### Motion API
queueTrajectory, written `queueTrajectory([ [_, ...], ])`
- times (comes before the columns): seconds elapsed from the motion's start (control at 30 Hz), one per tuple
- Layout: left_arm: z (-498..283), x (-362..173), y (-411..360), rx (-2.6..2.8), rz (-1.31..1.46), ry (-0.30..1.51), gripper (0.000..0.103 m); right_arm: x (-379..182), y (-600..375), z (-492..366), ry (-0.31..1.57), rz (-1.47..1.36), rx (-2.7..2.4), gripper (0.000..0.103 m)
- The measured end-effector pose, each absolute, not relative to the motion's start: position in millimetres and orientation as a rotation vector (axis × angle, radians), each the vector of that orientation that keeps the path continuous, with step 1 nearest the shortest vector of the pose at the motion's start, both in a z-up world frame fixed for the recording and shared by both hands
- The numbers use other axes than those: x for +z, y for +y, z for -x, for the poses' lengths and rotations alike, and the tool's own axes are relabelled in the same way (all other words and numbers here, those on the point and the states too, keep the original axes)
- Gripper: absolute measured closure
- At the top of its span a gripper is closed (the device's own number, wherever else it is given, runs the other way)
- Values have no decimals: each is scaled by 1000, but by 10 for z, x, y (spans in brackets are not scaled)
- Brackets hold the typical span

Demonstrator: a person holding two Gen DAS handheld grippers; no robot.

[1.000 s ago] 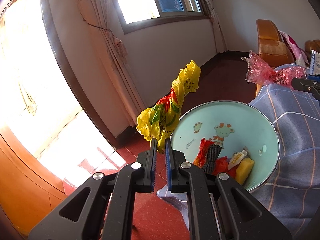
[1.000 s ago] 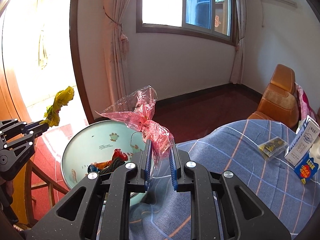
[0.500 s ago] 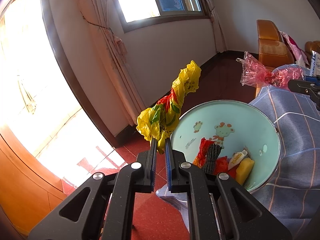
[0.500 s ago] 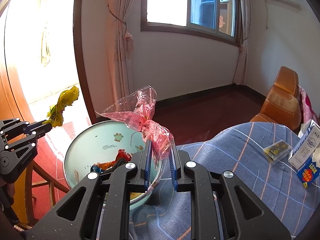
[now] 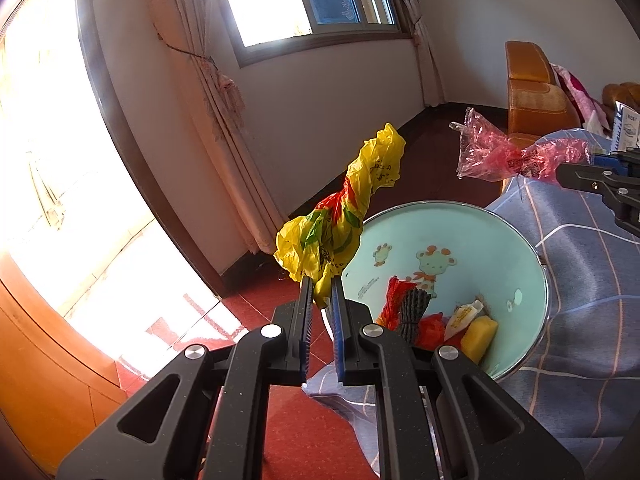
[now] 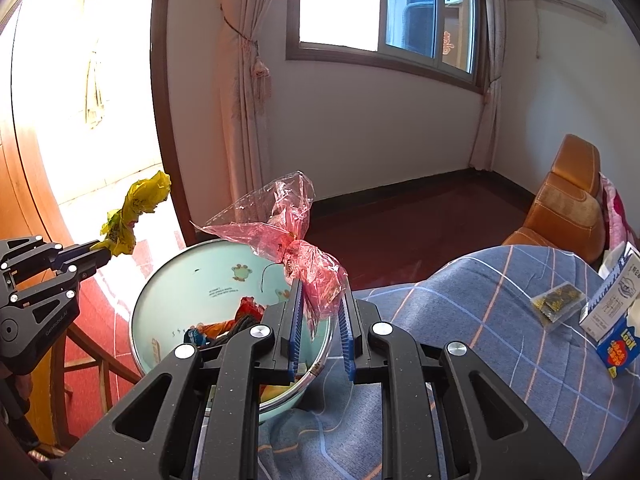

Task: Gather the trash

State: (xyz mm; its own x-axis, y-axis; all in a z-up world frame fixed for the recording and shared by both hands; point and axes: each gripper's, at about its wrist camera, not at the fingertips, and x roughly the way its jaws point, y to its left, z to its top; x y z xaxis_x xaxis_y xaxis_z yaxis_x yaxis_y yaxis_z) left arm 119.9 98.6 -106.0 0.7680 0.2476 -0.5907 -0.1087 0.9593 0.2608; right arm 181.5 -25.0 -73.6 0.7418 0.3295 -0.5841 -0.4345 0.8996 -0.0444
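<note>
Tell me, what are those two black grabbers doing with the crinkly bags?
A person is picking up trash with a grabber in each hand. The left gripper is pinching a twisted yellow plastic bag, and the right gripper is pinching a crumpled pink plastic bag. Both bags are held up near a pale green basin on a blue checked cloth. The basin already holds some trash, and neither bag has been dropped in yet.

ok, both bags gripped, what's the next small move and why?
Probably swing the left tool right until its yellow bag hangs over the basin, then release. The bag sits left of the rim, over red floor; dropped now, it would likely miss.
</note>
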Motion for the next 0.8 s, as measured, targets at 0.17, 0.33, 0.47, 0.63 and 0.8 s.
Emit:
queueTrajectory([
  [0.17,-1186,-1056,942,180,-218,657,69,-788,-219,-1863,616,175,426,71],
  [0.33,-1168,-1032,950,198,-206,641,52,-828,-309,-1869,620,136,409,51],
  [0.47,-1140,-979,966,206,-183,622,42,-797,-428,-1789,611,108,388,48],
  [0.63,-1028,-797,957,204,-128,566,28,-663,-630,-1551,580,45,342,44],
  [0.8,-903,-620,920,196,-95,509,26,-453,-803,-1231,512,5,296,40],
])
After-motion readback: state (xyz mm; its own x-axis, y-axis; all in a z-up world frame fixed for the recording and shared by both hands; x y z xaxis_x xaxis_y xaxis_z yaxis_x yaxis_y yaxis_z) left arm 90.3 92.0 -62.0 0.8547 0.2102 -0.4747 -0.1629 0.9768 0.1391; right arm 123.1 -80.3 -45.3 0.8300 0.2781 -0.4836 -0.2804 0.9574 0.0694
